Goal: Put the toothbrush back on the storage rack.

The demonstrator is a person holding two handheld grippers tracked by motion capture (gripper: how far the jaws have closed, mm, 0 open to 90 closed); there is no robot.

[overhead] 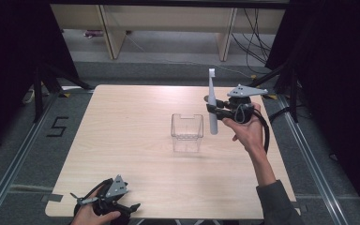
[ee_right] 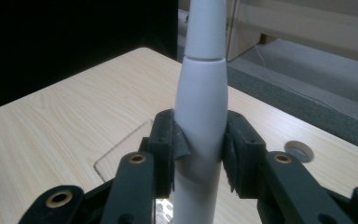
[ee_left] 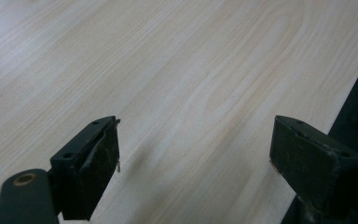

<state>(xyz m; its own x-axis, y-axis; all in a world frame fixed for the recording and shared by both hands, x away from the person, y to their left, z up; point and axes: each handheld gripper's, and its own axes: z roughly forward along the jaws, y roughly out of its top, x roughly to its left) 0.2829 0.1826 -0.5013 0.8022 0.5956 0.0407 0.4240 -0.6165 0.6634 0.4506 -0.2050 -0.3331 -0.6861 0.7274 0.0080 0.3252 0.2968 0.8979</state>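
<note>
A white electric toothbrush (overhead: 212, 103) stands upright in the air, brush head at the top, with my right gripper (overhead: 214, 108) shut on its handle. It hangs above the table just right of a clear plastic box (overhead: 186, 132) near the table's middle. In the right gripper view both black pads squeeze the toothbrush (ee_right: 200, 116), and a rim of the clear box (ee_right: 121, 154) shows below. My left gripper (overhead: 104, 207) rests at the table's near left edge, held by a hand. In the left gripper view my left gripper (ee_left: 193, 158) is open, with bare wood between its pads.
The light wooden table (overhead: 131, 154) sits on grey floor with metal rails at both sides. Wooden furniture legs and cables stand beyond the far edge. A small round grey disc (ee_right: 299, 150) lies on the table near its right edge.
</note>
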